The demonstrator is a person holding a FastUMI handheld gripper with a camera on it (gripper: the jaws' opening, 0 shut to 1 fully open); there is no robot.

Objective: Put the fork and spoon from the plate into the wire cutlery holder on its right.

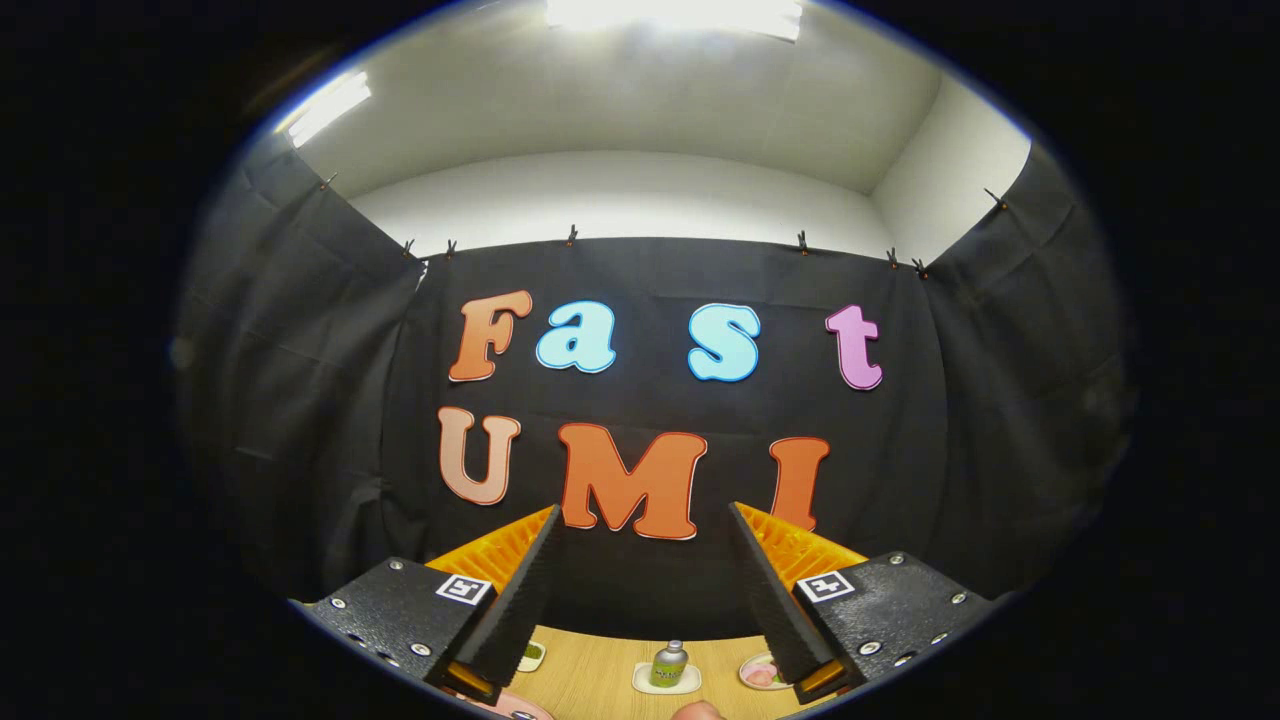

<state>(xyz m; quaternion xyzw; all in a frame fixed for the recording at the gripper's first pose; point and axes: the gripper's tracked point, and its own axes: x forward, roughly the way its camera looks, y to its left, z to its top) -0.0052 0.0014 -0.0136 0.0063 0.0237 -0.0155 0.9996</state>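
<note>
The black cloth wall point(640, 580) of the booth stands behind everything, held by small clips along its top edge, with a pale wall and bright ceiling lights point(672, 15) above it. The gripper point(640, 560) is raised and looks level toward this cloth. Its two fingers are spread wide apart, with nothing between them; the space between the fingertips shows the cloth, and lower down the bench.

The wooden bench point(600, 680) is seen as a narrow strip below the fingers. Its far edge meets the cloth wall.

On the bench, between the two fingers and near the far edge, a small bottle point(669, 663) with a grey cap and a green label stands upright on a white coaster point(666, 682). To the right of it, partly hidden behind the right finger, lies a small dish point(759, 673) with something pink on it. To the left, just beside the left finger, a small white item point(532, 656) with a green part is visible; what it is cannot be told.

At the near edge of the bench, under the left finger, the rim of a pink plate point(520, 708) appears. Fork, spoon and wire holder cannot be made out here.
</note>
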